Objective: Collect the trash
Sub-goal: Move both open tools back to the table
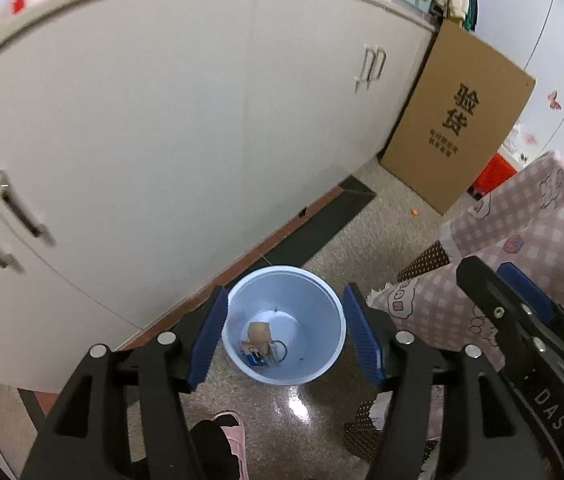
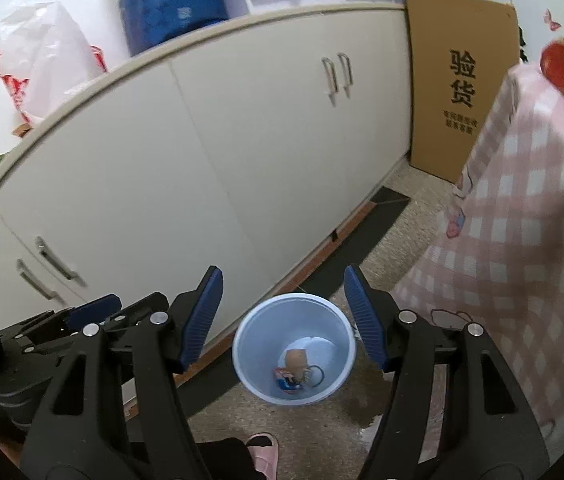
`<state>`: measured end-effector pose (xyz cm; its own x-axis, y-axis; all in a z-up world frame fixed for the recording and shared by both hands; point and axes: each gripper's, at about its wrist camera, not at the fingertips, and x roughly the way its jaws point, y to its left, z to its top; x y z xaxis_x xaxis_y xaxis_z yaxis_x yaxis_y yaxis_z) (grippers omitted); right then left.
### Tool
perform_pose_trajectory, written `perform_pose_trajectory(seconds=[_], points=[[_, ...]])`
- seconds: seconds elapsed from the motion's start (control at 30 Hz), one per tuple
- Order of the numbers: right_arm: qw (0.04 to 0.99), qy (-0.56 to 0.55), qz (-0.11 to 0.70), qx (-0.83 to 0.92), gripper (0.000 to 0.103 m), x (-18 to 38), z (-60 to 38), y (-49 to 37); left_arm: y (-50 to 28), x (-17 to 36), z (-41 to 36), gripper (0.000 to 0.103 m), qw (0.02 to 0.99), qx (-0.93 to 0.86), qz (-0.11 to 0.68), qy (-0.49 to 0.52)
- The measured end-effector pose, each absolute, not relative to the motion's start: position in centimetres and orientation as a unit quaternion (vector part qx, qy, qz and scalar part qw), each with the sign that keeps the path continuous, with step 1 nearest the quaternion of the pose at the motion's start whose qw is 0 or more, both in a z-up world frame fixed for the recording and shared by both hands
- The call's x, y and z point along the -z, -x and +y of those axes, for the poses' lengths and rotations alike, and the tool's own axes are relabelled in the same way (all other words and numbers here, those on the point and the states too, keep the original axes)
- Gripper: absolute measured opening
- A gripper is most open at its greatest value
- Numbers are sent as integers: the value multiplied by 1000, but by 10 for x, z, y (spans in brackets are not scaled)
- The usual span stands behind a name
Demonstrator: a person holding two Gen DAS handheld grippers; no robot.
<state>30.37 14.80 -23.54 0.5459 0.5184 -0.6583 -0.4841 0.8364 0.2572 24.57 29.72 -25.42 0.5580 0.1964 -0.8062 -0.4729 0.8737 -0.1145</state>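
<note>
Trash (image 1: pixel 263 344) is sitting at the bottom of the pale blue bin (image 1: pixel 334 344) on the speckled floor, just in front of the white cabinet (image 1: pixel 162 120) and next to the table with the pink checked cloth (image 1: pixel 530 224) — looks like a crumpled brown scrap, a blue wrapper and a dark ring. We've got both tools angled down over it: the left gripper (image 1: pixel 285 338) is spread wide with nothing in it, framing the bin. The right gripper (image 2: pixel 284 316) is just beside it, also wide and empty.
</note>
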Motion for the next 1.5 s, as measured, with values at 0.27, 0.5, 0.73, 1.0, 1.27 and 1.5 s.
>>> perform_pose_trajectory(seconds=[0.27,0.5,0.73,1.0,1.27,1.5], points=[[894,-28,320,-311,63,172,134,-254,-201,187,283,60,893,-196,369,165],[916,-59,290,-271,67,131,63,-234,-195,135,209,60,925,-138,332,125],[941,-91,277,-173,75,115,-60,-227,-220,113,98,60,941,-27,329,73],[945,-156,284,-42,80,126,-203,-227,-251,125,-7,60,934,56,352,10],[914,-238,327,-25,80,166,-269,-229,-272,142,-50,60,924,67,376,-13],[900,-256,346,-65,82,167,-266,-249,-282,148,-62,60,921,63,384,-31]])
